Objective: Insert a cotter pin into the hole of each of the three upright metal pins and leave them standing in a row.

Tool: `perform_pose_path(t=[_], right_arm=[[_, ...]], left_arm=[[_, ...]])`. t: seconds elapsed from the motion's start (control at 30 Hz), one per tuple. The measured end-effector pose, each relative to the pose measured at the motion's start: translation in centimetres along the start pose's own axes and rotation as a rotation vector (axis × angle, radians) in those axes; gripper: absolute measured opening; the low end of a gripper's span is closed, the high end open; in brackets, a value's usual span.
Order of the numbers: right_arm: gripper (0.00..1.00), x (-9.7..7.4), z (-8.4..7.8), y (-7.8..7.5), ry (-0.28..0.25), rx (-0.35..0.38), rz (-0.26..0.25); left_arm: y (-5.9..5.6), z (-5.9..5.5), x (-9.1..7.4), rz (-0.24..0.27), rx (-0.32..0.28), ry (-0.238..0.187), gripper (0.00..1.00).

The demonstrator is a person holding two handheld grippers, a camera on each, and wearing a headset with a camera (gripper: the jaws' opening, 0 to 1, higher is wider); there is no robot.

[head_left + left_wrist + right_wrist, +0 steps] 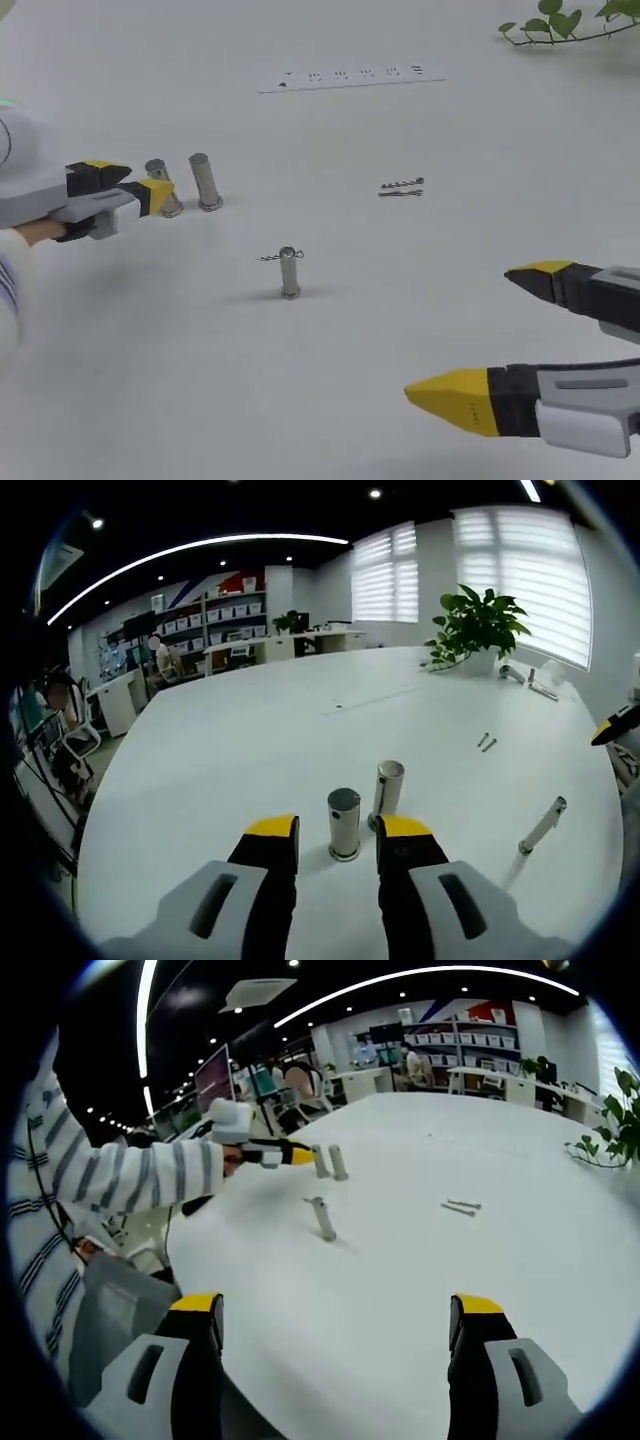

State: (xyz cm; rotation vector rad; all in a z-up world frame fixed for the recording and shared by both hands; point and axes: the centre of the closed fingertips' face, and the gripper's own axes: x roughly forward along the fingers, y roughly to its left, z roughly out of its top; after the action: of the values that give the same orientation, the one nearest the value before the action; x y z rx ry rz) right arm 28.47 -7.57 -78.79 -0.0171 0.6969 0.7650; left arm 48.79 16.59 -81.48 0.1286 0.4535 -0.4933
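White bench [140, 380] spreads under everything in the head view, matte and evenly lit. A flat white power strip [350, 76] lies at upper middle, and leaves of a plant [565, 25] reach in at the upper right corner. Two bare pins stand upright at left centre: the first pin [160, 188] and, just right of it, the second pin [206, 182]. The third pin [290, 275] stands alone near the frame's middle, with a cotter [286, 256] through its head. Two loose cotters [402, 187] lie side by side right of centre, well apart from every pin.

The left tool [145, 182] comes in from the left edge, and its lower yellow tip overlaps the first pin. The right tool [458, 332] sits at lower right, jaws spread wide over bare bench, grasping nothing.

The left gripper view settles what the head view leaves unclear. The left tool is released, and the first pin [344, 823] stands in the gap just ahead of the tips with space on both sides. It also shows the room, an open office. Shelves [210, 615] of boxes stand at upper left beside desks, and blinds [500, 570] cover windows at upper right. A curved ceiling light [190, 552] runs overhead, and the plant stands in a pale pot on the bench.

The right gripper view shows a striped sleeve [120, 1175] behind the left tool at upper left.
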Motion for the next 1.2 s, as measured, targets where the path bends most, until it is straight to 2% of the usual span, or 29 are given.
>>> perform_pose_path(t=[0.33, 0.5, 0.73, 0.87, 1.03, 1.1, 1.2], right_arm=[[0.95, -0.4, -0.5, -0.6, 0.004, 0.026, -0.022], [0.93, -0.3, -0.7, -0.5, 0.009, 0.028, -0.018], [0.92, -0.1, -0.8, -0.5, 0.010, 0.038, -0.019], [0.91, -0.2, -0.9, -0.5, 0.013, 0.038, -0.016], [0.89, -0.3, -0.8, -0.5, 0.011, 0.029, -0.018], [0.89, -0.3, -0.7, -0.6, 0.009, 0.028, -0.019], [0.89, -0.5, -0.6, -0.7, 0.010, 0.020, -0.024]], left_arm=[[-0.5, -0.4, 1.3, -0.017, 0.035, 0.027, 0.24], [-0.2, -0.1, 1.6, -0.005, 0.036, 0.019, 0.14], [-0.4, 0.1, 1.8, 0.007, 0.033, 0.020, 0.12], [-0.3, 0.0, 1.7, 0.014, -0.021, 0.019, 0.12], [-0.3, 0.0, 1.6, 0.030, -0.022, 0.024, 0.11], [-0.6, 0.0, 1.5, 0.018, 0.018, 0.028, 0.11], [-1.0, -0.1, 1.2, 0.009, 0.011, 0.039, 0.11]])
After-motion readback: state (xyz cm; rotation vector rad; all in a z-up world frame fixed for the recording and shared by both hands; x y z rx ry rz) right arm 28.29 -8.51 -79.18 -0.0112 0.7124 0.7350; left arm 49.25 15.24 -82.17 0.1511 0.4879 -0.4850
